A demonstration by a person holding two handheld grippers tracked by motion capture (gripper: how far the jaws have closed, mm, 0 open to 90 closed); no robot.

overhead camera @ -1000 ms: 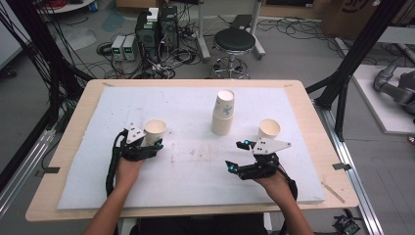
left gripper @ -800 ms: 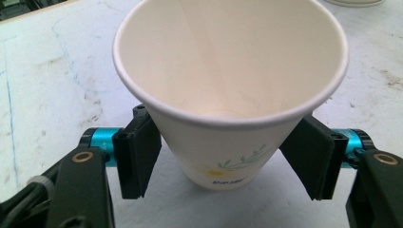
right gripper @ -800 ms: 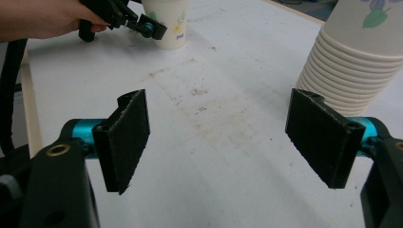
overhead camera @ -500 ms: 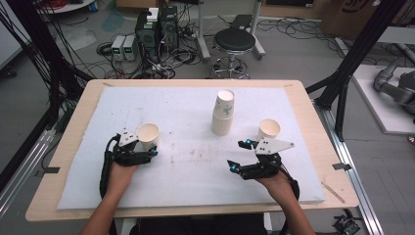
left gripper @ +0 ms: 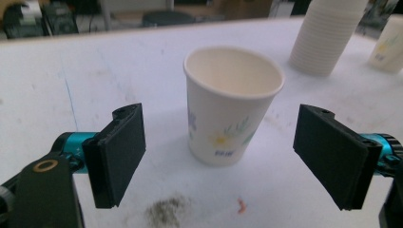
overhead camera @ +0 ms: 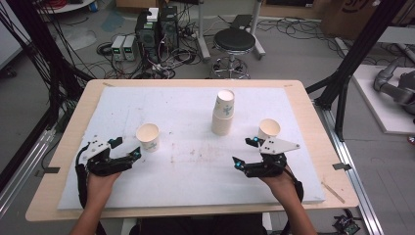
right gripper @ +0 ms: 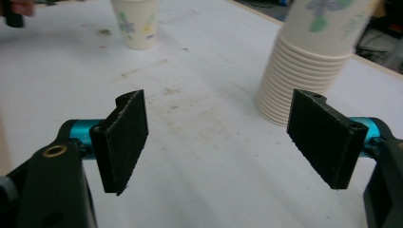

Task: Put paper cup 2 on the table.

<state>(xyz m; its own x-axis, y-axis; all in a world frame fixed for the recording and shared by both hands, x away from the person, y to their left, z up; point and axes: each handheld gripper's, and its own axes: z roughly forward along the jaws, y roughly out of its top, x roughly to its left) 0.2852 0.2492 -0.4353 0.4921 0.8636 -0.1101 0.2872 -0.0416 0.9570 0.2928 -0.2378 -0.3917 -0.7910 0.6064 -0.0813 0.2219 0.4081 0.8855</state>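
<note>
Left gripper (overhead camera: 128, 155) is released: jaws have just been opening and now stand wide, pads clear of the left paper cup (overhead camera: 148, 137), which stands upright on the white mat (overhead camera: 186, 166) just ahead of the fingertips, well left of the cup stack (overhead camera: 223, 113). In the left gripper view that cup (left gripper: 231, 107) sits between and a little beyond the two black pads (left gripper: 121, 152), gap on both sides, nothing touching. Right gripper (overhead camera: 242, 159) is also released, jaws have opened a bit further and hold nothing; in the right gripper view bare mat (right gripper: 199, 142) lies between its pads (right gripper: 126, 137) and the cup stack (right gripper: 313, 66) stands just beyond the right-hand pad. Another single cup (overhead camera: 268, 131) stands upright just right of the stack, partly behind the right gripper's grey three-cornered plate (overhead camera: 276, 145). Materials: cups are thin cream paper, tapered, rolled rim, small flower print on the wall; the stack is many nested cups, rims showing as fine ribs at the base. Pads are flat rectangular black blocks with a matte, slightly rough face, mounted on teal metal pins. Mat is white, matte, scuffed, with brown-grey smudges left of the stack; it lies on a pale wooden table (overhead camera: 313, 127) with rounded corners
</note>
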